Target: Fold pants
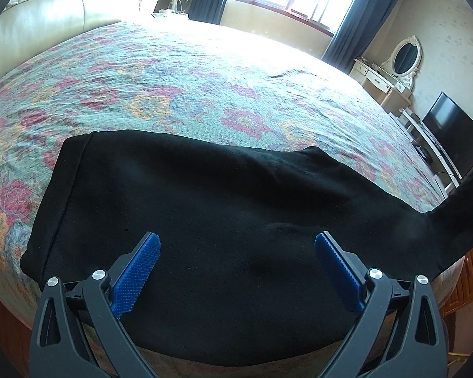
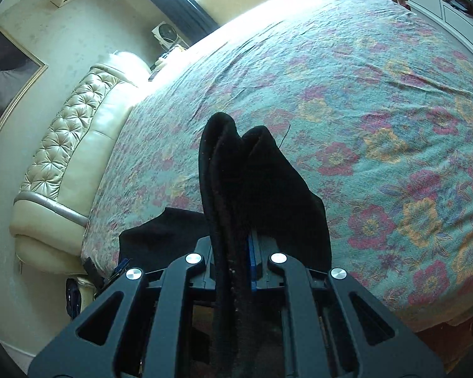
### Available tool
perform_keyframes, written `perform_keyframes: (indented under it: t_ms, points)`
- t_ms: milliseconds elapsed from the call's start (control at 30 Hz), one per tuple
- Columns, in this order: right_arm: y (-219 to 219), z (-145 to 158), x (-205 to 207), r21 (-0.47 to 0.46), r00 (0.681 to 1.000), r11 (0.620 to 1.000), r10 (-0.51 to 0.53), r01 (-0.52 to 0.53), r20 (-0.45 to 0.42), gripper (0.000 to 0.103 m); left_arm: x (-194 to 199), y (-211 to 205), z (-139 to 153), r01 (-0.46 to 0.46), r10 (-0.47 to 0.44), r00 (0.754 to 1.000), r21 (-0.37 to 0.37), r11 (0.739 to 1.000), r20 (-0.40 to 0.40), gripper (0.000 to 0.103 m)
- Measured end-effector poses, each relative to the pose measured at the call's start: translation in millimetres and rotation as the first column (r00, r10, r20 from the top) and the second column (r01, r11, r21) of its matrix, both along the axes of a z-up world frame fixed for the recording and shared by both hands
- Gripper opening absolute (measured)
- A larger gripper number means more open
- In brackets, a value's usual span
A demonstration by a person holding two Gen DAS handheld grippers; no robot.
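Black pants (image 1: 205, 201) lie flat across the near side of a floral bedspread (image 1: 179, 72), with one hemmed end at the left. Their right part rises off the bed toward the frame's right edge. My left gripper (image 1: 236, 245) hovers open just over the cloth, blue pads (image 1: 137, 271) wide apart with nothing between them. In the right wrist view my right gripper (image 2: 236, 245) is shut on a bunched end of the pants (image 2: 252, 182), which sticks up past the fingers above the bedspread (image 2: 378, 110). The rest of the pants shows as a black patch (image 2: 160, 233) at lower left.
A cream tufted headboard (image 2: 72, 145) lines one end of the bed. A dresser with an oval mirror (image 1: 406, 55) and a television (image 1: 454, 132) stand past the far side. A wooden floor (image 1: 470, 271) shows beyond the bed's near corner.
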State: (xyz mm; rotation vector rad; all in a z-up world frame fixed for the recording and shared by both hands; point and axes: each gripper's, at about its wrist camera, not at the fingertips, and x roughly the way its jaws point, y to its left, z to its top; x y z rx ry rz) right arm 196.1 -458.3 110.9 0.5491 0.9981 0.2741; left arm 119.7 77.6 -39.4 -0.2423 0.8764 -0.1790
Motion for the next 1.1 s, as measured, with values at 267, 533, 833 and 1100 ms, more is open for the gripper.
perform_keyframes:
  t_ms: [267, 533, 833, 1100]
  points:
    - [81, -13, 22, -0.048, 0.997, 0.997, 0.065, -0.067, -0.034, 0.011, -7, 5, 3, 0.006, -0.006, 1.000, -0.008, 1.000, 0.018, 0.098]
    - [153, -48, 39, -0.120, 0.986, 0.983, 0.127, -0.139, -0.103, 0.011, -13, 20, 2, -0.022, 0.022, 1.000, -0.034, 0.999, 0.021, 0.098]
    - [212, -115, 58, -0.294, 0.970, 0.938, 0.126, -0.185, -0.207, 0.011, -16, 25, 5, -0.028, 0.030, 0.999, -0.060, 0.998, 0.027, 0.098]
    - [243, -156, 60, -0.325, 0.958, 0.921, 0.132, -0.213, -0.253, 0.028, -16, 27, 7, -0.032, 0.034, 0.999, -0.074, 0.997, 0.030, 0.098]
